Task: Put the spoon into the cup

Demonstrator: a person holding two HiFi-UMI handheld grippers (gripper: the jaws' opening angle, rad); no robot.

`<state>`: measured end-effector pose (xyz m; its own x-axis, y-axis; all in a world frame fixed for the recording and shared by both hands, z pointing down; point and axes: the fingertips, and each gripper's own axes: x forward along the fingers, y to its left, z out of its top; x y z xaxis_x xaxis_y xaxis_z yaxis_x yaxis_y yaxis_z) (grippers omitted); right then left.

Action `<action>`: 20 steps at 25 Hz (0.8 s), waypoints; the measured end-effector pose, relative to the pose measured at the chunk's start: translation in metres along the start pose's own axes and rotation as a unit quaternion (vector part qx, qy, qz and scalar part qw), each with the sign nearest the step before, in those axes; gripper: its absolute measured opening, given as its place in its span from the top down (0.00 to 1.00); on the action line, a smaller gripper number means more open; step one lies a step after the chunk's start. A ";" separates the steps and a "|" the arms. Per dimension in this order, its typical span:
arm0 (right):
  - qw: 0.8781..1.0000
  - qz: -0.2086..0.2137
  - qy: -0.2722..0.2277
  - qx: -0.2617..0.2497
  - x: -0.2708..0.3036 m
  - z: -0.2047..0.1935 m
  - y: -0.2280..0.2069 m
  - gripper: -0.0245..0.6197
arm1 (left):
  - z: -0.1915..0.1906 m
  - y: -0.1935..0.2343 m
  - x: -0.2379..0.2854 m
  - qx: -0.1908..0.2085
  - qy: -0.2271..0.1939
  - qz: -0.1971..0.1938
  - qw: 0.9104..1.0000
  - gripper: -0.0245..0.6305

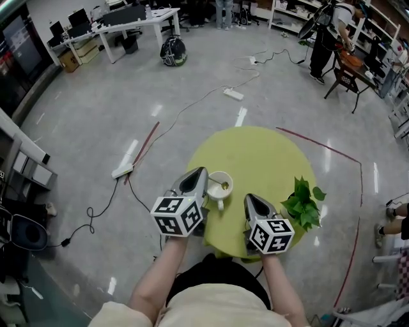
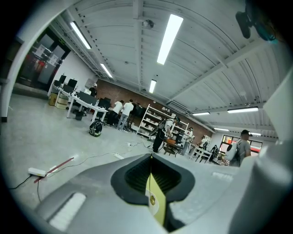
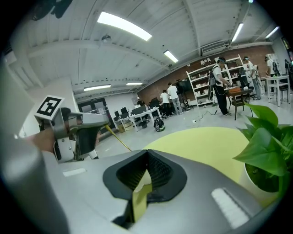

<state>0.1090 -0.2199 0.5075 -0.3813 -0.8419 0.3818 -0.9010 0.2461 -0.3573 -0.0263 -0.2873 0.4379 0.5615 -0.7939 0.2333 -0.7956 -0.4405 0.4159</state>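
A white cup (image 1: 220, 185) stands near the front left of the round yellow-green table (image 1: 268, 153). The gold spoon (image 1: 225, 186) slants down into the cup. In the right gripper view its thin handle (image 3: 120, 138) runs up to the tip of my left gripper (image 3: 109, 121). My left gripper (image 1: 203, 172) hovers at the cup's left rim, shut on the handle's top end. A gold bit of the spoon (image 2: 152, 199) shows through the slit between its jaws. My right gripper (image 1: 249, 199) is to the right of the cup, shut with nothing in it. From its own view the cup is hidden.
A potted green plant (image 1: 303, 203) stands at the table's right edge, close to my right gripper. Cables and a power strip (image 1: 233, 94) lie on the floor beyond the table. Desks (image 1: 137, 19), shelves and people stand far off.
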 end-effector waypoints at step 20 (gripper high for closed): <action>0.999 0.018 0.043 0.002 0.025 -0.021 -0.013 0.96 | -0.047 0.029 0.026 -0.020 0.042 0.047 0.998 0.96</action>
<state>0.1066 -0.2342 0.5392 -0.4306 -0.7879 0.4403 -0.8853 0.2739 -0.3758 -0.0238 -0.3014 0.4970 0.5029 -0.7922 0.3458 -0.8371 -0.3469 0.4229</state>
